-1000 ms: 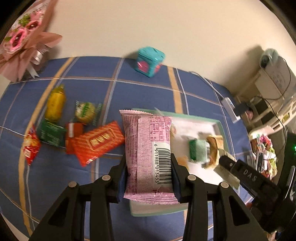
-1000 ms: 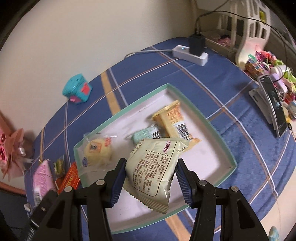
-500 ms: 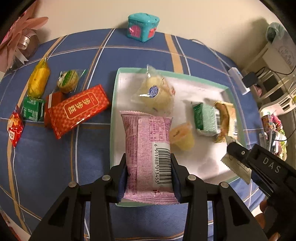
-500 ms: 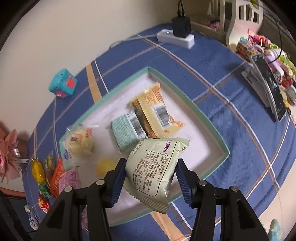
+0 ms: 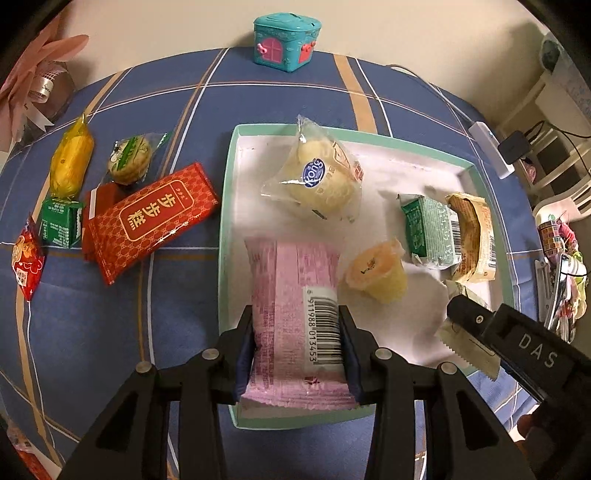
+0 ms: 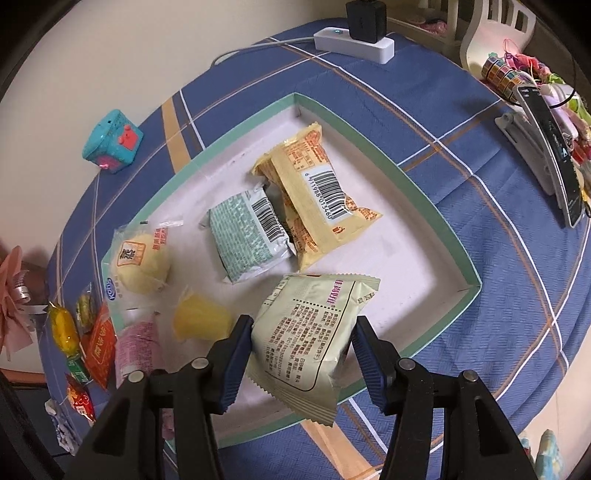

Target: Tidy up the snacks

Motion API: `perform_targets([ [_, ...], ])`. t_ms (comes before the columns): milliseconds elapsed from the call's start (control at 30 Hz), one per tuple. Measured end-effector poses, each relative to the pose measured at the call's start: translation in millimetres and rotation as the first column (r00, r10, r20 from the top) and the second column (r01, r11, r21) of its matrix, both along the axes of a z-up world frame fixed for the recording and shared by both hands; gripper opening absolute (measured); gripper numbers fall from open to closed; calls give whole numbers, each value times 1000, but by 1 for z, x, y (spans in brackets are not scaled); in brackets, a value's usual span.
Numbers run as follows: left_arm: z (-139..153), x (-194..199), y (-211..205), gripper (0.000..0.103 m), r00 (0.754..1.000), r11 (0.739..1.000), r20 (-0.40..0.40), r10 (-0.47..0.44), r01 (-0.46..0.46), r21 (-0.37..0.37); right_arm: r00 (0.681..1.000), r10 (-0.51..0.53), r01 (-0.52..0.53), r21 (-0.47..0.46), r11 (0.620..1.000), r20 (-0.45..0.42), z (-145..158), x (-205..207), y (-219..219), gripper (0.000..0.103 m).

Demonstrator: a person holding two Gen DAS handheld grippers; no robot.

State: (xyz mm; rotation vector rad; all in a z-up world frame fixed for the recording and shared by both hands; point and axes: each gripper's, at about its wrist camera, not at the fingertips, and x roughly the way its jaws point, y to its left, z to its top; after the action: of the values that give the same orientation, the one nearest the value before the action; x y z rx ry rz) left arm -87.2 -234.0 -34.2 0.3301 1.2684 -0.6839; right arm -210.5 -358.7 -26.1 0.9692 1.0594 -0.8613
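Teal plastic house-shaped toy box (image 5: 287, 41) at far edge of blue plaid tablecloth (image 5: 258, 96); white power strip (image 6: 354, 45) with black charger (image 6: 366, 18); pink ribboned bouquet (image 5: 35, 79) far left.

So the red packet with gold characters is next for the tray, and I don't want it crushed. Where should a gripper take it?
Grip the red packet across its short width, near the middle, coming from straight above. It lies flat and diagonal on the tablecloth, so turn the jaws square to its long edges; its lower edge is clear, the upper-left one overlaps a red box.
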Motion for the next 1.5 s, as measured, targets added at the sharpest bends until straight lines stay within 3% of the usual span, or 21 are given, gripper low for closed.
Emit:
perform_targets([
  [167,0,1,0,43,1000,1000,-4,-3,3,-8,1000,9,-9,-4,1000,-2,0,5,1,59],
  [267,2,2,1,59,1000,1000,3,0,0,-8,1000,13,-13,-5,1000,-4,0,9,1,60],
  [400,3,3,2,59,1000,1000,3,4,-4,-2,1000,30,-30,0,1000,2,0,12,2,63],
  [533,4,5,5,62,1000,1000,16,22,-22,16,999,43,-43,-8,999,8,1,16,4,72],
  [667,4,11,13,75,998,998,25,59,-60,27,999,47,-47,-16,999,15,2,17,4,83],
  [767,6,17,19,77,995,995,38,91,-92,27,999,48,-48,-26,999,22,2,17,4,85],
  [900,8,26,30,78,989,990,54,140,-141,24,998,52,-51,-34,998,36,3,16,4,103],
  [967,9,33,36,81,984,985,58,167,-168,22,998,54,-52,-42,998,44,4,16,4,103],
  [1033,10,39,42,94,979,981,64,191,-193,22,997,56,-54,-39,998,51,4,16,4,103],
  [1067,11,42,45,95,977,979,69,203,-205,20,997,58,-56,-37,998,52,3,17,4,103],
  [1500,30,97,114,99,924,926,68,377,-374,-49,983,170,-166,-71,984,64,11,41,29,103],
])
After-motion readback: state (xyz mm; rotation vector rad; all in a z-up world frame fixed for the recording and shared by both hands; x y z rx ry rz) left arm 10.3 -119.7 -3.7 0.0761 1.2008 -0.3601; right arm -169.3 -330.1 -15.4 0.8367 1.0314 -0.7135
